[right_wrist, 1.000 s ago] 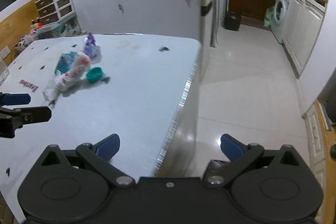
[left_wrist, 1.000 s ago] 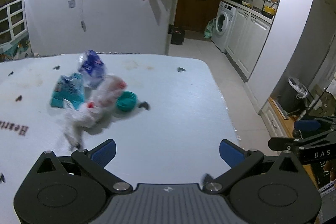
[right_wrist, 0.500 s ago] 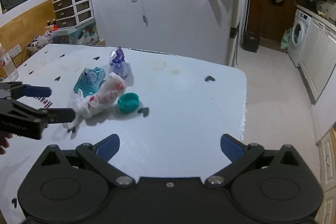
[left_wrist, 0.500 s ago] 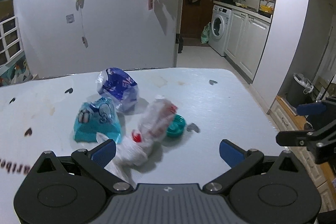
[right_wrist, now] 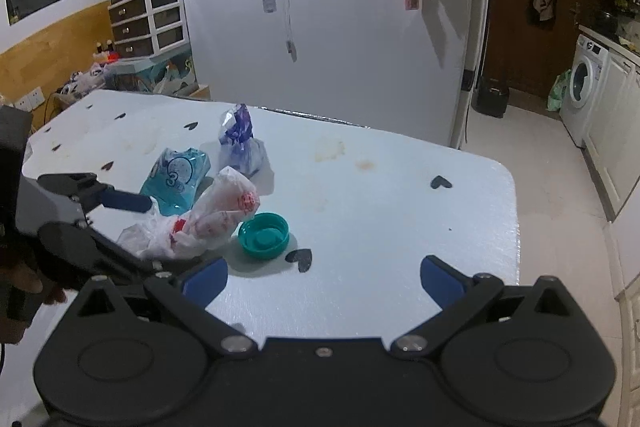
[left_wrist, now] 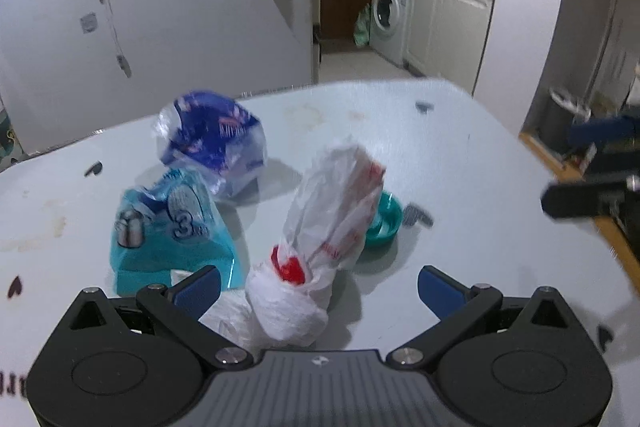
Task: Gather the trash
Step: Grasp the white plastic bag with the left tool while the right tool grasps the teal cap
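A crumpled white bag with red print (left_wrist: 320, 239) (right_wrist: 208, 223) lies on the pale table (left_wrist: 460, 195). Its near end sits between the spread fingers of my left gripper (left_wrist: 318, 287), which is open. Left of the bag lies a teal wrapper (left_wrist: 172, 231) (right_wrist: 176, 179), behind it a blue and white wrapper (left_wrist: 212, 139) (right_wrist: 240, 143). A teal round lid (left_wrist: 384, 221) (right_wrist: 264, 235) rests at the bag's right side. My right gripper (right_wrist: 324, 281) is open over bare table, a little short of the lid. In the right wrist view, the left gripper (right_wrist: 120, 227) straddles the white bag.
The table's rounded right edge (right_wrist: 514, 211) drops to a tiled floor (right_wrist: 560, 167). A white wall (right_wrist: 340, 27) with hanging items stands behind the table. Kitchen cabinets and a washing machine (right_wrist: 584, 95) lie far right. Small dark heart marks (right_wrist: 440, 182) dot the tabletop.
Both grippers have moved forward towards the trash pile. The left one has closed in until the white bag's end lies between its open fingers. The right one swung left from the floor onto the table.
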